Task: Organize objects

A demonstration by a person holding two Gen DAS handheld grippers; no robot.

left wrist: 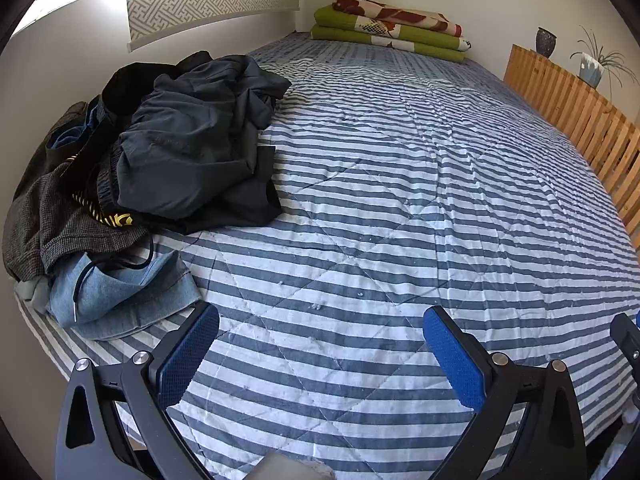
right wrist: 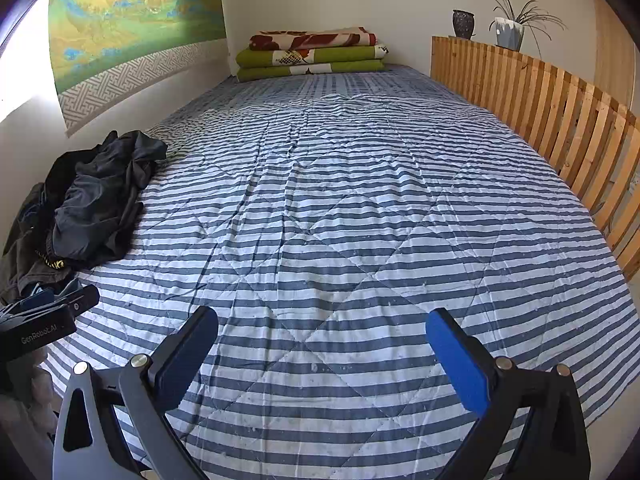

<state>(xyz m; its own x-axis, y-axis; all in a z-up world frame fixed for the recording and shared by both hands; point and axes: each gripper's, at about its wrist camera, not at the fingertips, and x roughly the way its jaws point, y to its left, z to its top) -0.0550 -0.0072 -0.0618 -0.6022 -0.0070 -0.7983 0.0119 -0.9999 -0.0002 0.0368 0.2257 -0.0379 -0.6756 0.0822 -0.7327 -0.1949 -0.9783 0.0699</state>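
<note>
Both tools, left tool (left wrist: 320,344) and right tool (right wrist: 322,344), hover spread wide and empty-handed above the striped bed (right wrist: 340,200), clothes pile (left wrist: 160,152) heaped at its left edge.

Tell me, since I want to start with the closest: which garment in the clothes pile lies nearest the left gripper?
The light blue denim piece, at the pile's near edge just beyond the left gripper; the dark garments lie farther back.

Left black two-finger gripper (left wrist: 320,344): textured blue pads (left wrist: 188,356) lining each finger's inner face, silver round screws behind them, teardrop cut-outs in the arms; right black gripper (right wrist: 322,346) matches, and "GenRobot.AI" lettering marks the left one's body
</note>
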